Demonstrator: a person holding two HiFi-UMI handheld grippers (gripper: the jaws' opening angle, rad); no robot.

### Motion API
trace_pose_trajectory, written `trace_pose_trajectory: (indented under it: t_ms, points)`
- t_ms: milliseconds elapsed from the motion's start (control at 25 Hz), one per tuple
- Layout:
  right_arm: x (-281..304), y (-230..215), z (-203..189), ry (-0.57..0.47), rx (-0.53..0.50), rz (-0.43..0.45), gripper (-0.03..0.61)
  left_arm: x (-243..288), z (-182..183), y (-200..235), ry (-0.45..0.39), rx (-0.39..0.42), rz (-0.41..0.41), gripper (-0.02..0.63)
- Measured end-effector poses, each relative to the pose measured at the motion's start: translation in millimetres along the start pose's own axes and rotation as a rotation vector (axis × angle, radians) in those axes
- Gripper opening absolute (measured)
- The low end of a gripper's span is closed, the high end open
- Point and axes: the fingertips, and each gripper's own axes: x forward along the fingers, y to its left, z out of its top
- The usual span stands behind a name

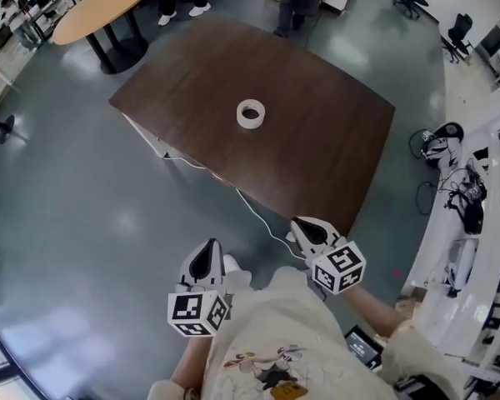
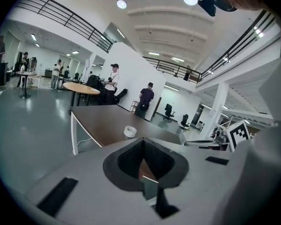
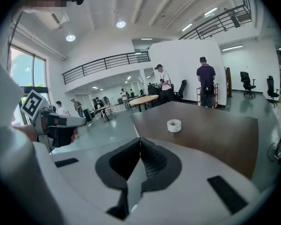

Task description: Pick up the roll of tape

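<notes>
Left gripper (image 1: 211,244) and right gripper (image 1: 298,222) (fingers seemingly together) face distant tape (image 1: 251,113).

no text or number can be read.

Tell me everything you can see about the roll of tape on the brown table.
The roll of tape is a small white ring with an open core, lying flat with the hole facing up, near the middle of the dark brown table. Only the table touches it; nothing else lies near it.
</notes>
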Motion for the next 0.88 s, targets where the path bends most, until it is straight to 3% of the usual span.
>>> trace_pose_trajectory:
  t_ms: [200, 320, 680, 880]
  points:
    - [30.5, -8.3, 1.4, 0.031, -0.027, -0.011, 0.008, 31.1, 2.6, 7.9, 0.038, -0.003, -0.039, 0.005]
    - [44.7, -11.7, 3.6, 0.048, -0.074, 0.043, 0.008, 46.9, 3.3, 6.6, 0.047, -0.001, -0.042, 0.006]
    - [87.8, -52.1, 34.4, 0.061, -0.193, 0.114, 0.008, 93.2, 10.2, 6.0, 0.076, -0.018, 0.01, 0.005]
    - [104.0, -74.6, 49.6, 0.071, -0.21, 0.164, 0.009, 113.1, 8.8, 6.0, 0.084, -0.034, 0.032, 0.006]
